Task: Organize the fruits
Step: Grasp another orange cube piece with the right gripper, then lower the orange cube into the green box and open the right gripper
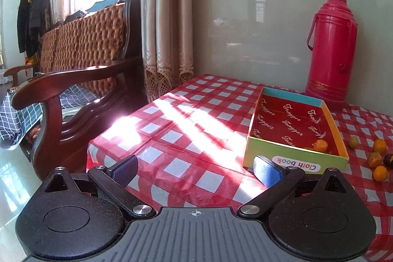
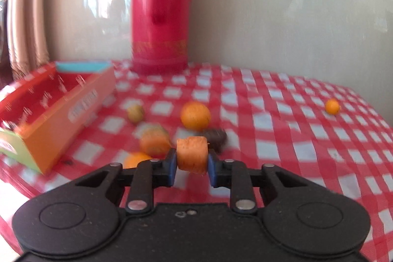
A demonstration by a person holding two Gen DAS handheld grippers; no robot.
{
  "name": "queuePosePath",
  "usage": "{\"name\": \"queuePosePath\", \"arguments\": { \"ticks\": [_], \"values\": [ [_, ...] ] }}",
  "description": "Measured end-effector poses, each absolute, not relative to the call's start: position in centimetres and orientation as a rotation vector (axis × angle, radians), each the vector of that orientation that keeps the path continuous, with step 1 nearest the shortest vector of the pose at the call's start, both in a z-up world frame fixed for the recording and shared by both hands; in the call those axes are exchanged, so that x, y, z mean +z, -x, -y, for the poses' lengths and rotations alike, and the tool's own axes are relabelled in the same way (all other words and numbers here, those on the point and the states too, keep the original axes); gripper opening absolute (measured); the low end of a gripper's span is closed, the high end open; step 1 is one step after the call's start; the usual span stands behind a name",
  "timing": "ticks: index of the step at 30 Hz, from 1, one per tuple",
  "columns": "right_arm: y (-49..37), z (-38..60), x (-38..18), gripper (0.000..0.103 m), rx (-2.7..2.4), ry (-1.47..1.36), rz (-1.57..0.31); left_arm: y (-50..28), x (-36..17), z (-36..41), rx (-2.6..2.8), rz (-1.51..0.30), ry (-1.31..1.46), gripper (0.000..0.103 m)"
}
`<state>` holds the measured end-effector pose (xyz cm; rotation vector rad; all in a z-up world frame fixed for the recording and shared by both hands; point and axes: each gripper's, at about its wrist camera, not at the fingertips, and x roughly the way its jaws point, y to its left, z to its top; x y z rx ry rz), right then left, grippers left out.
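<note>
Left wrist view: the left gripper (image 1: 195, 170) sits nearest the lens, jaws spread wide, nothing between the blue pads (image 1: 266, 171). It hangs over the red-checked tablecloth (image 1: 186, 139). At 1 o'clock from the gripper lies the open box (image 1: 294, 158), its near wall labelled "Cloth book", red lining inside. One orange fruit piece (image 1: 321, 145) rests in the box's near right corner. At 3 o'clock of the box, loose fruit lies on the cloth: a small yellow-green fruit (image 1: 353, 142), a round orange (image 1: 380, 146) and more orange pieces nearer the frame edge. A red thermos (image 1: 331, 50) stands at 12 o'clock of the box, against the wall. A wooden armchair (image 1: 81, 80) stands at 9 o'clock, off the table.

Right wrist view (blurred): the right gripper (image 2: 192, 165) is clamped on an orange fruit chunk (image 2: 192, 157), pads pressing both sides. Past it at 12 o'clock, a large orange (image 2: 195, 115) and a dark fruit (image 2: 216, 136); at 11 o'clock, an orange-and-grey fruit (image 2: 154, 141). A lone small orange (image 2: 332, 106) lies well apart at 2 o'clock.
</note>
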<state>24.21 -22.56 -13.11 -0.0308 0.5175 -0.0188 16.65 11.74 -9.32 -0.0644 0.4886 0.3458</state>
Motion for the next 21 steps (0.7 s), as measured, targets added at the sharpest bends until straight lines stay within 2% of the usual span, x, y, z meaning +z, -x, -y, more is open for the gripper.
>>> {"name": "queuePosePath", "arguments": {
  "ticks": [8, 21],
  "values": [
    [-23.8, 17.9, -10.6, 0.017, 0.158, 0.034, -0.352, -15.8, -9.4, -14.1, 0.407, -0.51, 0.084, 0.1],
    [-26.0, 10.4, -10.7, 0.017, 0.343, 0.053, -0.364, -14.7, -9.7, -16.9, 0.472, -0.53, 0.086, 0.1]
  ]
}}
